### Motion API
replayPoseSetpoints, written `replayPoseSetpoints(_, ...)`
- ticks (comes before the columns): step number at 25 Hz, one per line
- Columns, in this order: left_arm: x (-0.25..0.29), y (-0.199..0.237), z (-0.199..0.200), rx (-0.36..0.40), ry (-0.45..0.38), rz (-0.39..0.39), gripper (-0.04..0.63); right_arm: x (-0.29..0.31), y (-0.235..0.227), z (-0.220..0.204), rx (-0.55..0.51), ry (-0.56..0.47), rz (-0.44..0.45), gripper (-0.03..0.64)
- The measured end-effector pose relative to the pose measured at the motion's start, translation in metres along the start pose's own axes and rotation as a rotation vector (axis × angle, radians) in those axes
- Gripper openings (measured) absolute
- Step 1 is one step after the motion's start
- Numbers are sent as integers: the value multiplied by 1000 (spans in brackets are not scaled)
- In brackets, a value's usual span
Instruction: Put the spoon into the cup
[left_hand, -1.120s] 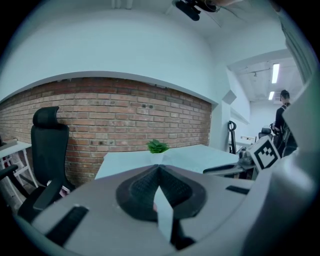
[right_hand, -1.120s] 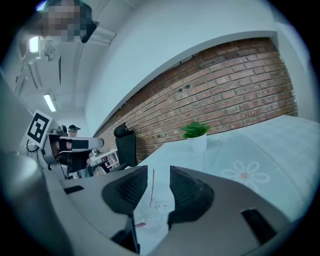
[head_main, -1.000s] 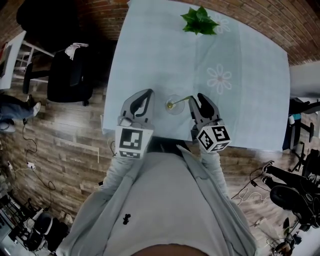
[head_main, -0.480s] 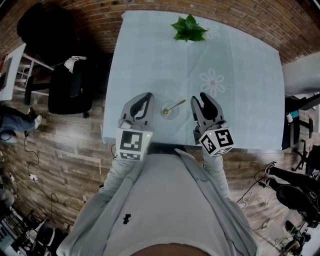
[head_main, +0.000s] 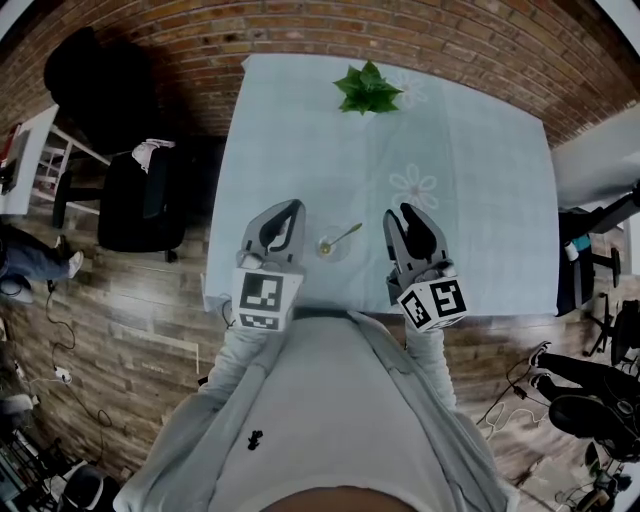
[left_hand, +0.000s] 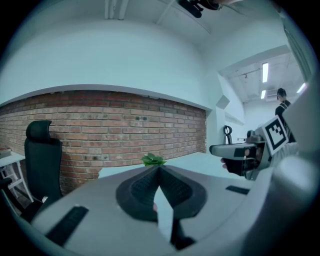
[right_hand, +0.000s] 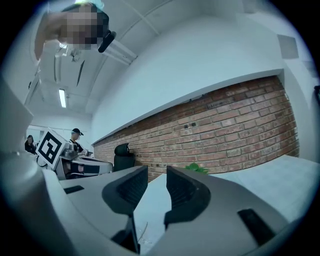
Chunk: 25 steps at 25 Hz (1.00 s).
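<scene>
Glass cup (head_main: 335, 247) w/ spoon (head_main: 344, 236) inside sits nr tabletop (head_main: 480, 150) edge, btwn claws. L claw (head_main: 287, 207) pressed together; R claw (head_main: 400, 213) spread, empty. Risk: stray nudge tips cup.

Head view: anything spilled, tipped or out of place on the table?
Nothing stands out. The cup stands near the front edge of the table with the spoon leaning in it; no spill shows.

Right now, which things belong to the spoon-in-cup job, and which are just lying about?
Job: cup; spoon, resting in it; left gripper, shut, empty; right gripper, open, empty.
Lying about: potted plant, far end of the table; black chair, on the floor beside it.
</scene>
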<state>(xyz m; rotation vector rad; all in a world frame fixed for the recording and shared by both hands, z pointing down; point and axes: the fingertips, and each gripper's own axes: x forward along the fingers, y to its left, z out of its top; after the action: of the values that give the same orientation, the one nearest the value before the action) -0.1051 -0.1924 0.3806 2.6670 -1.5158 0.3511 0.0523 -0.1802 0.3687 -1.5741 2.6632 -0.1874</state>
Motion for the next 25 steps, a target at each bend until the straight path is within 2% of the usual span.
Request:
replayPoseSetpoints(5, 5, 0, 2, 5, -6, -8, 18, -4, 1, 20, -56, -39, 6, 100)
replayPoseSetpoints(13, 11, -1, 7, -1, -16, -9, 18, -7, 3, 37, -141, -35, 22, 41)
replayPoseSetpoints(25, 8, 2, 6, -7, -21, -9, 18, -15, -4, 43, -121, -42, -18, 15)
